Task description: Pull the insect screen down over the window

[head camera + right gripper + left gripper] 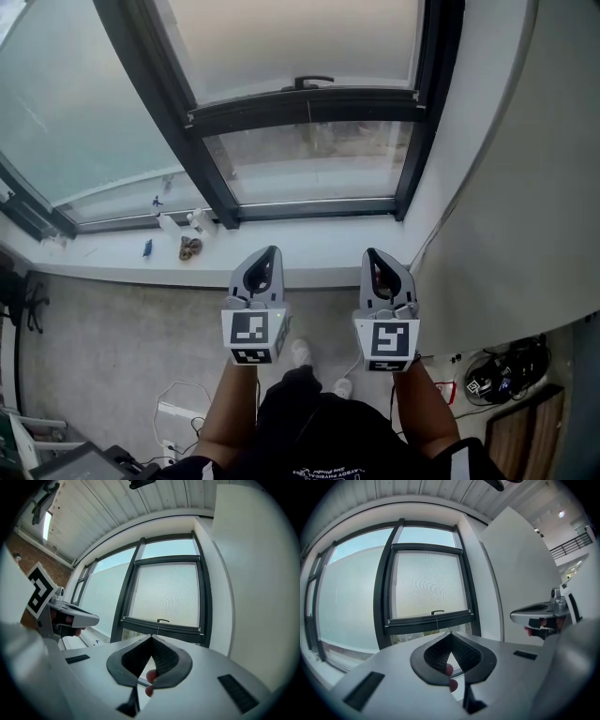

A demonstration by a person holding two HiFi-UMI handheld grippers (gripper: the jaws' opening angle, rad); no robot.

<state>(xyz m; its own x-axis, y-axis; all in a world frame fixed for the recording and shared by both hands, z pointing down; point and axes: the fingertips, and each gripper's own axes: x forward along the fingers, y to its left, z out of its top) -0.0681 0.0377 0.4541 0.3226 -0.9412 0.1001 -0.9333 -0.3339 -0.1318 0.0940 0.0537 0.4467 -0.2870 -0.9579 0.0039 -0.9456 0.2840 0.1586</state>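
Observation:
The insect screen (291, 37) hangs most of the way down the dark-framed window. Its bottom bar (305, 108) carries a small black handle (312, 82), and a strip of bare glass (309, 159) shows under the bar. My left gripper (273, 250) and right gripper (371, 252) are side by side below the sill, both shut and empty, well short of the bar. In the left gripper view the shut tips (450, 633) point just below the handle (437, 612). The right gripper view shows its shut tips (151, 636) under the bar (159, 626).
The white sill (112, 258) holds a small brown object (190, 247) and a white bottle (202, 222). A white wall (525, 206) stands close on the right. Cables (178, 403) lie on the floor at the left, and dark gear (506, 370) at the right.

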